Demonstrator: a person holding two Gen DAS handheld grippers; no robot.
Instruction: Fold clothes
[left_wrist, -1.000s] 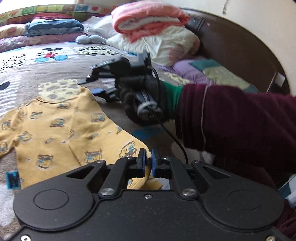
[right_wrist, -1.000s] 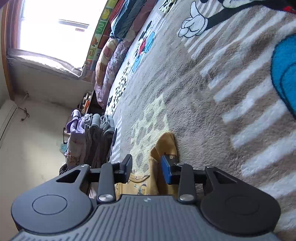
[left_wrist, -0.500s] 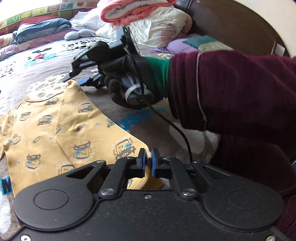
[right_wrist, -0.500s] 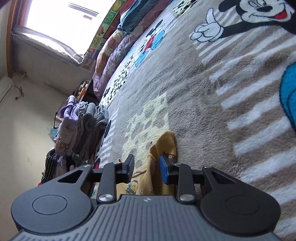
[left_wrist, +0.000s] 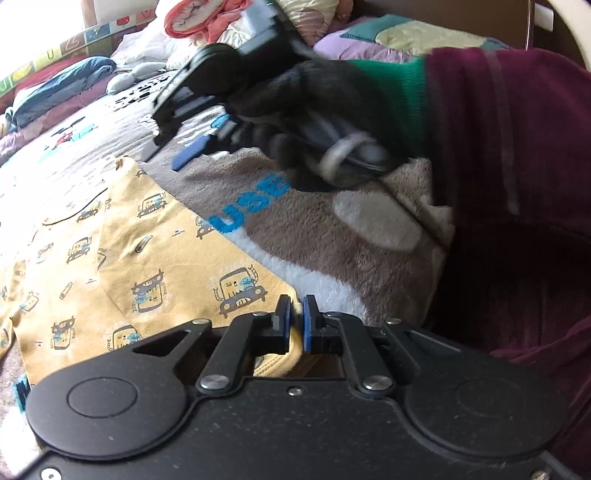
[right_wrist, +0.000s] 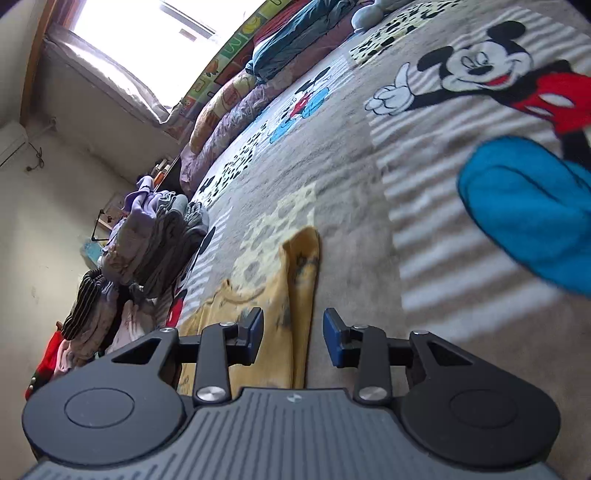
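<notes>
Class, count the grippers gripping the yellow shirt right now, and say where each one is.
1: the left gripper pinches the yellow shirt at its near hem corner. The right gripper is open above the shoulder.

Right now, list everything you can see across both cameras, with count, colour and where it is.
Shirt: one, yellow with cartoon cars, spread on the blanket.
Blanket: one, grey-brown with cartoon mouse prints, covering the bed.
Clothes stack: one, grey and purple, at the bed's far edge.
Bedding pile: one, pink and white, near the headboard.
Blue bundle: one, by the pillows.
Window: one, bright, behind the bed.
Sleeve: one, maroon.
Left gripper: black, shut on the shirt's hem.
Right gripper: black, open astride the shirt's sleeve.
</notes>
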